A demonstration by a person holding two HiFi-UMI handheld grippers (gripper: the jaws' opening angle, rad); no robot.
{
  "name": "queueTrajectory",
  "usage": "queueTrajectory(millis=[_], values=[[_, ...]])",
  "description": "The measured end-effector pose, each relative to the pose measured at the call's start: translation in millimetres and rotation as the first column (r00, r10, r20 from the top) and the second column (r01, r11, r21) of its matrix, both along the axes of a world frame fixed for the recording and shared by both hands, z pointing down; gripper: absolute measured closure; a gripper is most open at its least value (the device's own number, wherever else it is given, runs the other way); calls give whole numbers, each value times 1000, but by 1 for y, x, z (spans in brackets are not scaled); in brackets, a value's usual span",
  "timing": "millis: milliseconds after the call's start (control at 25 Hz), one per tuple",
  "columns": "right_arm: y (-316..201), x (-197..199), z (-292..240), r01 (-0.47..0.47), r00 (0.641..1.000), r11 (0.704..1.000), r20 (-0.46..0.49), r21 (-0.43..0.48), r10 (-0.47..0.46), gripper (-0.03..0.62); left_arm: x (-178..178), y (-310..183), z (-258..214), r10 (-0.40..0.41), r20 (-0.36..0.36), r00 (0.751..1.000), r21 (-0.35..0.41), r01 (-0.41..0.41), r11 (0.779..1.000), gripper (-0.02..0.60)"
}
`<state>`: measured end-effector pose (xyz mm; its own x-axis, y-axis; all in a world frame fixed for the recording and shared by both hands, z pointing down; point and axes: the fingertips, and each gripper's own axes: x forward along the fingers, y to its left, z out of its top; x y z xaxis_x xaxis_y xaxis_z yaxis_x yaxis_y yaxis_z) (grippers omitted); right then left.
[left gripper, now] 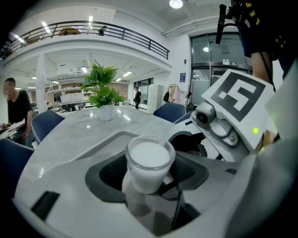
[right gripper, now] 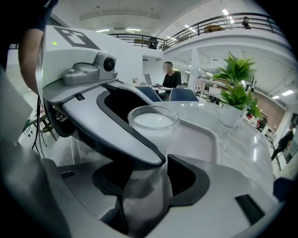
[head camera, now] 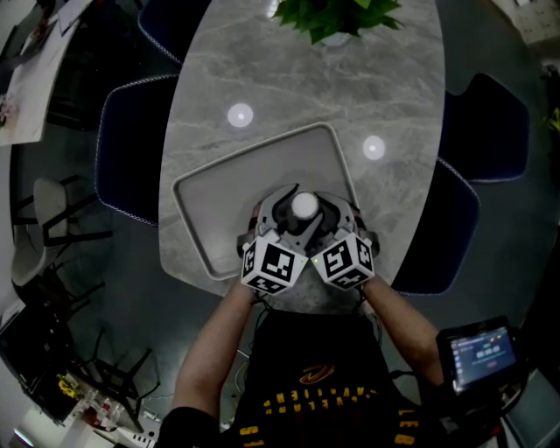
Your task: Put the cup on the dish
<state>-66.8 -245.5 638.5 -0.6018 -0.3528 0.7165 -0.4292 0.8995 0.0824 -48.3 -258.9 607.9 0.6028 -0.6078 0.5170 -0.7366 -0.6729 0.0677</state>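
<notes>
A clear cup (head camera: 304, 206) filled with white liquid sits between both grippers, above the near part of the grey dish-like tray (head camera: 229, 184). My left gripper (head camera: 293, 213) comes in from the lower left and my right gripper (head camera: 317, 213) from the lower right, their jaws crossing at the cup. In the left gripper view the cup (left gripper: 149, 158) fills the gap between the dark pads (left gripper: 110, 173). In the right gripper view the cup (right gripper: 153, 122) stands between the pads (right gripper: 193, 182), with a left jaw lying across its near side. Whether the cup rests on the tray is hidden.
The tray lies on a marble table (head camera: 385, 87) with a potted plant (head camera: 337, 17) at its far end. Dark blue chairs (head camera: 131, 149) (head camera: 490, 131) ring the table. A person (right gripper: 170, 76) sits at another table behind. A small screen (head camera: 477, 354) hangs at my right hip.
</notes>
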Motion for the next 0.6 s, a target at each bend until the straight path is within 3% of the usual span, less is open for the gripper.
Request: queueTrajectory(millis=[200,600], values=[[0,0,1,-1,1000,1000,1,-7,1,358,-3,0,1,-33,-44,998,-17,32,999,316],[4,1,4,2,1000,999,15,-38,-1,358,-6,1,4,-51,-44,998,-33,50,998,272]])
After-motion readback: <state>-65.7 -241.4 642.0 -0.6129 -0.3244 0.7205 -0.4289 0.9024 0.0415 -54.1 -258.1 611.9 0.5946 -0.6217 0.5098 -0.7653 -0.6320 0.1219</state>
